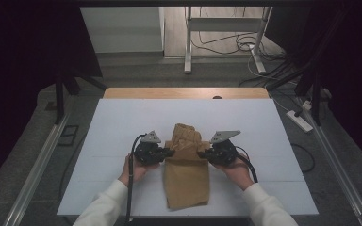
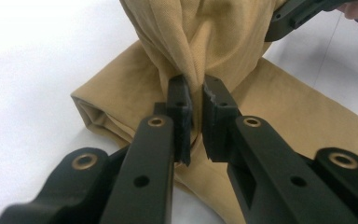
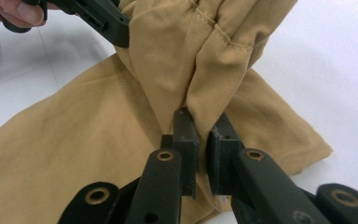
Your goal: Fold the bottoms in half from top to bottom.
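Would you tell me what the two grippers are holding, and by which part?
Both hold the tan garment: the left gripper pinches a bunched fold at its left side edge, the right gripper at the right edge.

The white rectangular table top [image 1: 122, 122] lies open on all sides of the folded tan cloth garment [image 1: 186, 181]. That garment's raised fold fills the space between the left black two-jaw gripper [image 1: 169, 151] and the right black two-jaw gripper [image 1: 201, 153], blocking passage there.
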Tool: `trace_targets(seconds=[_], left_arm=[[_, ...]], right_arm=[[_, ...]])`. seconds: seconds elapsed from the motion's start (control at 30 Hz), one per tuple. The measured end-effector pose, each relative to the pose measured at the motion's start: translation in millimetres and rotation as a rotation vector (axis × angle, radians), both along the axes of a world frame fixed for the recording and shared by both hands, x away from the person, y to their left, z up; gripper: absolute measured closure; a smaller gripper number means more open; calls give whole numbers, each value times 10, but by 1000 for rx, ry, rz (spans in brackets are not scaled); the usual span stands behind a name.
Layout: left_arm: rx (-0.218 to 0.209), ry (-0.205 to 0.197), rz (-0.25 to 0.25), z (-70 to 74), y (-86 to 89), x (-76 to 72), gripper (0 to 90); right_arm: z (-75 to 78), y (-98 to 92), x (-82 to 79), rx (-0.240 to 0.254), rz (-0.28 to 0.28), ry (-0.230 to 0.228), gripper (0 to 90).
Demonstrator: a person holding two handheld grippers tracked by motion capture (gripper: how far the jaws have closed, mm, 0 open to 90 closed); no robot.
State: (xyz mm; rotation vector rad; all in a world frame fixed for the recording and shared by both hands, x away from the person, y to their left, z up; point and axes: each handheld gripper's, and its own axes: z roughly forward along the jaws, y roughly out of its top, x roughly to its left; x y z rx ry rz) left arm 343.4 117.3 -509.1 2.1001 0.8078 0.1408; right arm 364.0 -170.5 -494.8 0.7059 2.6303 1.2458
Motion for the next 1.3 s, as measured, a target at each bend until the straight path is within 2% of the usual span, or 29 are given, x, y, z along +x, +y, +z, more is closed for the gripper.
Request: trace_targets(seconds=[0.4, 0.57, 0.8, 1.13, 1.23, 1.3], left_arm=[[-4, 17, 1, -27, 44, -118, 813], [1, 22, -7, -51, 57, -184, 808], [9, 32, -17, -78, 44, -216, 802], [12, 37, -33, -89, 29, -253, 798], [14, 41, -41, -97, 24, -260, 767], [22, 41, -37, -99, 15, -270, 685]], right_arm=[[-26, 10, -97, -5, 25, 13, 830], [-55, 9, -166, -23, 40, 16, 824], [-105, 3, -219, -34, 43, 35, 821], [-104, -37, -268, -27, 49, 29, 820], [-120, -53, -276, -30, 50, 39, 809], [-133, -61, -280, -35, 52, 41, 782]])
